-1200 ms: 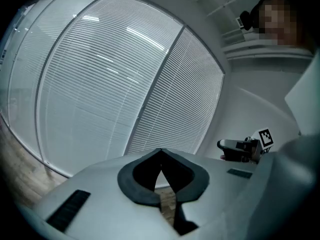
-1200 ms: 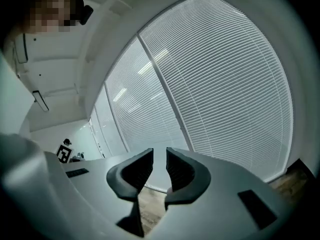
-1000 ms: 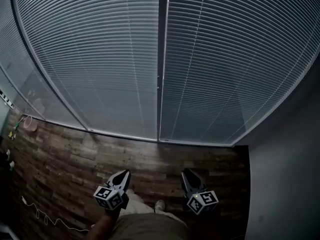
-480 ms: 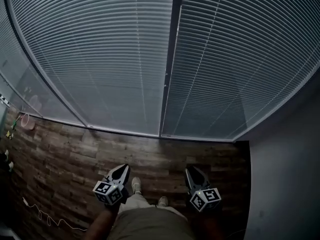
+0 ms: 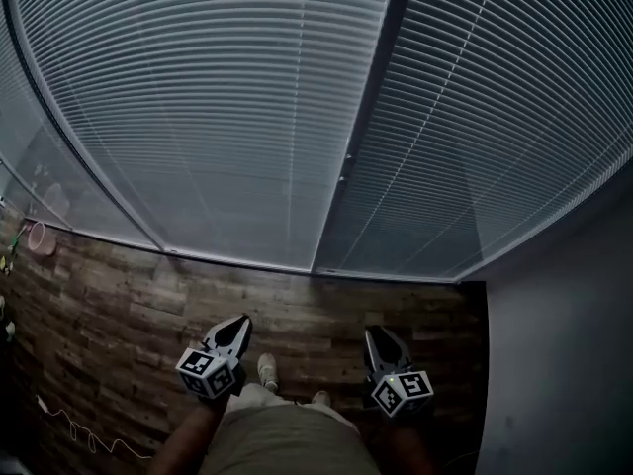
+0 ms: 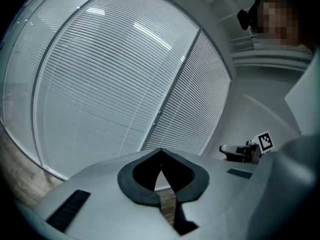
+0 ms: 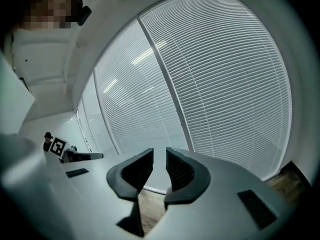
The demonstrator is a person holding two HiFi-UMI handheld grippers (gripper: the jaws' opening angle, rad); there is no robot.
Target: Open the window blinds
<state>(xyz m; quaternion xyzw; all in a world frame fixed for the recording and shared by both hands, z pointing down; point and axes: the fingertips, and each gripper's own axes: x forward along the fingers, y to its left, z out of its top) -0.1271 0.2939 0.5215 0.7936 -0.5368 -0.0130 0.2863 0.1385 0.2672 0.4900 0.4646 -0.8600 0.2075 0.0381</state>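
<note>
The window blinds [image 5: 198, 117] stand in front of me and fill most of the head view. They hang in two wide panels, one on each side of a dark upright post [image 5: 361, 137]. Their slats are thin, pale grey and horizontal, turned flat so the panels look shut. They hang down to the sill just above the wooden floor [image 5: 119, 305], and thin cords run down through the slats.

My left tongs [image 6: 160, 151] are pressed together at the tips with nothing between them. My right tongs [image 7: 160, 151] stand a little spread and are also empty. Both point toward the blinds but are well apart from them, low over the floor by my shoes [image 5: 265, 369].

The cubes on both tongs carry black-and-white square markers. A grey wall [image 5: 564, 364] closes the right side.
</note>
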